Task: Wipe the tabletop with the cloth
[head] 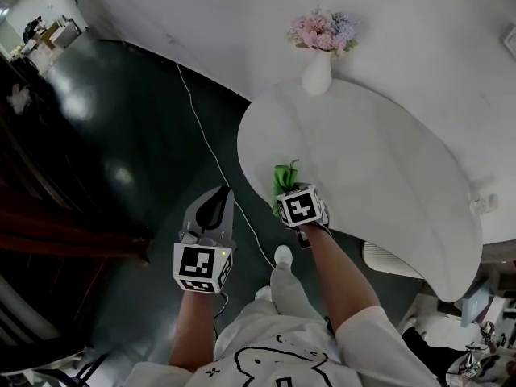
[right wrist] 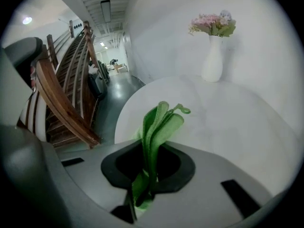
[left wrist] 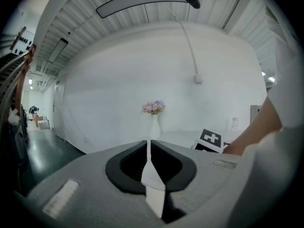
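Floor (head: 137,135): dark and glossy, filling the left half of the head view.
Wall (head: 242,22): plain white, running along the far side behind the table.
Table (head: 379,176): white with a rounded outline, stretching from centre to right; its left end curves out over the floor.
Staircase (right wrist: 61,103): wooden rails and steps, off to the left and well apart from the table.
Person (head: 274,353): white printed shirt at the near edge, with both forearms reaching forward.
Cable (head: 205,143): thin and white, trailing across the floor from the far wall toward the person, just left of the table's left end.
Ribbed object (head: 391,258): white, showing under the table's near edge, right of the right arm; I cannot tell what it is.
Vase (head: 317,75): white and upright on the far side of the tabletop near the wall, holding pink and lilac flowers (head: 321,32).
Left gripper (left wrist: 147,145): jaws pressed together with nothing between them, held over the floor left of the table and nearer than its edge.
Right gripper (right wrist: 151,148): clamped on the cloth, at the table's near-left edge.
Cloth (right wrist: 159,122): green and bunched into upright folds that stick out beyond the jaws, over the near-left part of the tabletop and well apart from the vase.
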Demonstrator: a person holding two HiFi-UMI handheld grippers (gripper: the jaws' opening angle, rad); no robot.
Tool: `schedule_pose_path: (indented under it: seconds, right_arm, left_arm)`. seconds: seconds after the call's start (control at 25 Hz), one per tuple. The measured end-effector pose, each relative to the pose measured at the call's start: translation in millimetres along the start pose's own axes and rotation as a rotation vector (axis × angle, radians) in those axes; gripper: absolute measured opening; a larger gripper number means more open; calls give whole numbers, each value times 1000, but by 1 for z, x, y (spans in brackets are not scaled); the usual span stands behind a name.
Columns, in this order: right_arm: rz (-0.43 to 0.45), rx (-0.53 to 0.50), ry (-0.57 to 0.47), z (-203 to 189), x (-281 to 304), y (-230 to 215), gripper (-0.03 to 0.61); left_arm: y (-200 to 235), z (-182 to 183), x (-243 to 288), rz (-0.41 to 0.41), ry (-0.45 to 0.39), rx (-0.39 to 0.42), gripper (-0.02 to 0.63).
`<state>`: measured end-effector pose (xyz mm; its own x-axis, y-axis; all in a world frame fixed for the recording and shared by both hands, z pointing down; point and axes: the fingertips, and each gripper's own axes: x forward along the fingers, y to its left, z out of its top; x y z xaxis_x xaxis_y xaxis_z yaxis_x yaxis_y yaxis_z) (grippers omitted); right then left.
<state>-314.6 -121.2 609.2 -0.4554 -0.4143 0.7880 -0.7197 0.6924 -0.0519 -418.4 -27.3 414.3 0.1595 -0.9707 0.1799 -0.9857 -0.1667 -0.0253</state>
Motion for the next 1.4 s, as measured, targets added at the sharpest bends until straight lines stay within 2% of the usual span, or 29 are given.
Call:
schedule_pose_path:
  seconds: [0.2, 0.64, 1.04, 1.4]
  right_arm:
    - [-34, 81, 5, -10, -9, -18, 46]
    - [-139, 80, 45, -41, -35, -49, 46]
    - [-158, 152, 41, -78, -63, -82, 46]
    - [-183, 126, 51, -107, -89, -115, 46]
  left_arm:
    - [-7, -1, -9, -17, 3, 5, 21]
    - [-34, -12, -24, -70, 24, 2, 21]
    - [-86, -10, -12, -153, 37, 1, 21]
    - [-150, -7, 1, -169, 42, 2, 21]
